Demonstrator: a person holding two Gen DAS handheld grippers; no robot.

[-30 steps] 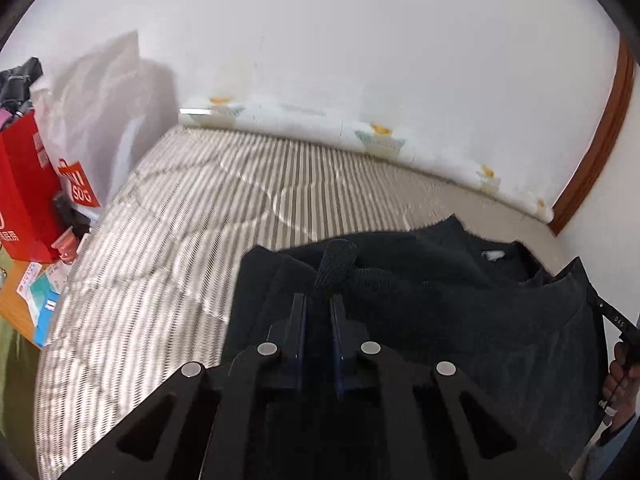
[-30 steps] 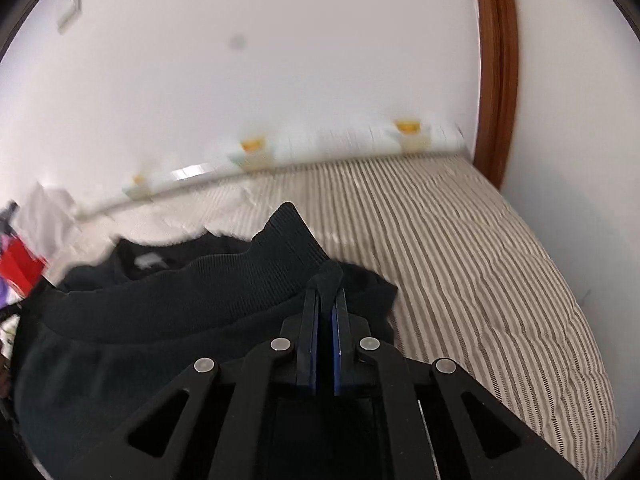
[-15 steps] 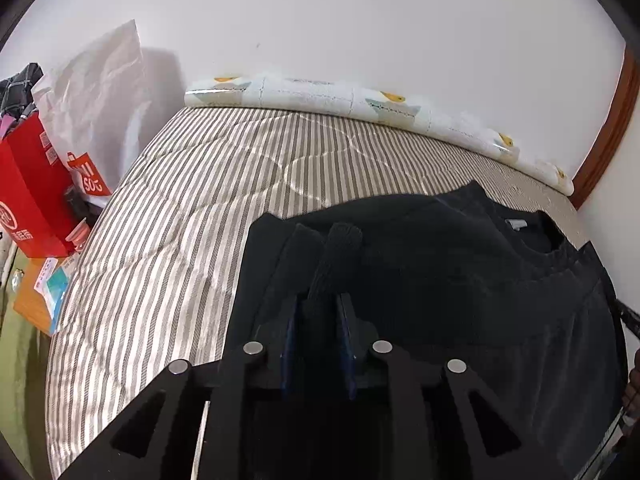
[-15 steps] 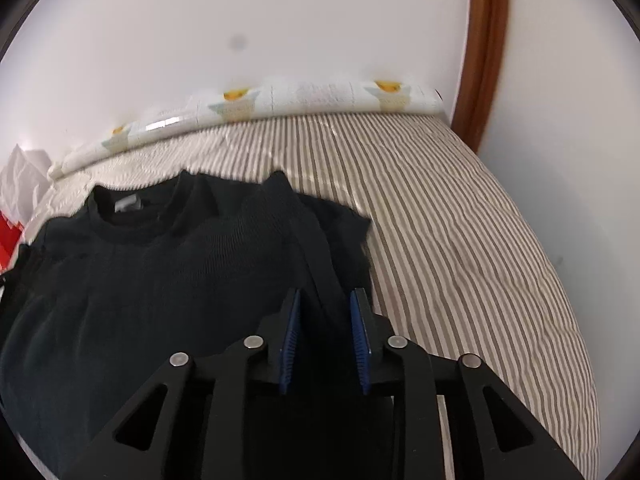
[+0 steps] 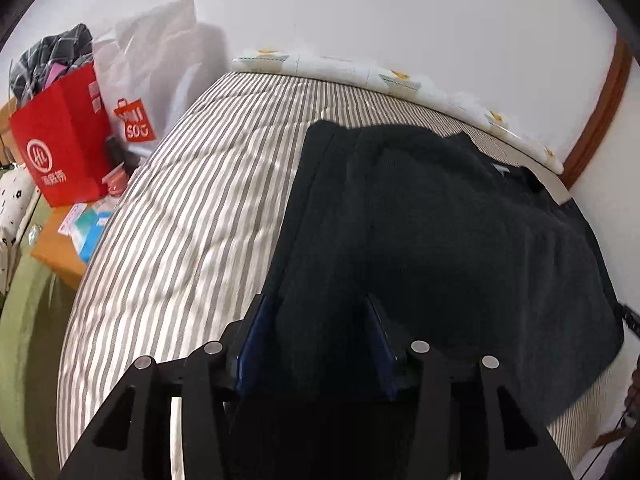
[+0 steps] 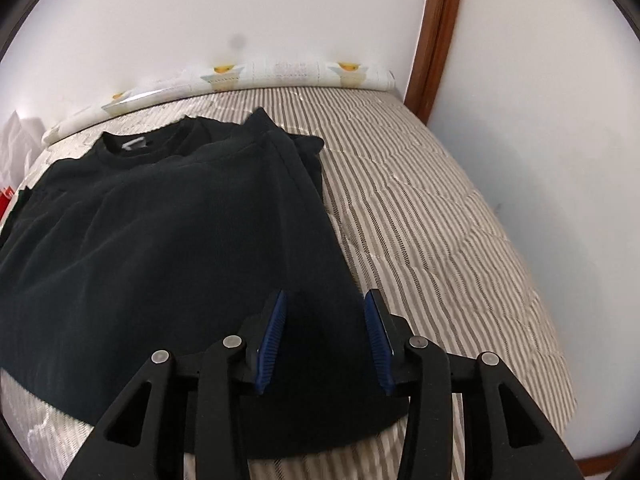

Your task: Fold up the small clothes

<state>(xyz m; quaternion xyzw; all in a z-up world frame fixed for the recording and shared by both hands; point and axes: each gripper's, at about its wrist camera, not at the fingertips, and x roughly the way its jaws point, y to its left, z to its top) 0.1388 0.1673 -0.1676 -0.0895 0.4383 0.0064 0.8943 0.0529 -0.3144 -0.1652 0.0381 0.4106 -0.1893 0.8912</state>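
Note:
A black knit top [image 5: 432, 232] lies spread flat on a grey-and-white striped mattress [image 5: 192, 216]. It also shows in the right wrist view [image 6: 168, 232], with its collar and white label [image 6: 134, 145] at the far end. My left gripper [image 5: 316, 304] is open and empty, low over the top's near left edge. My right gripper [image 6: 325, 298] is open and empty, low over the top's near right edge. Both sleeves lie folded in along the sides.
A red paper bag [image 5: 60, 144] and a white shopping bag [image 5: 156, 76] stand left of the mattress by a wooden surface [image 5: 60, 252]. A patterned roll [image 6: 280, 74] lines the wall at the far end. A brown door frame [image 6: 434, 36] stands at the right. Bare mattress [image 6: 448, 240] lies right of the top.
Both grippers let go of the black top and opened. The top, held up a second ago, now lies flat on the mattress. Both grippers drew back toward its near edge.

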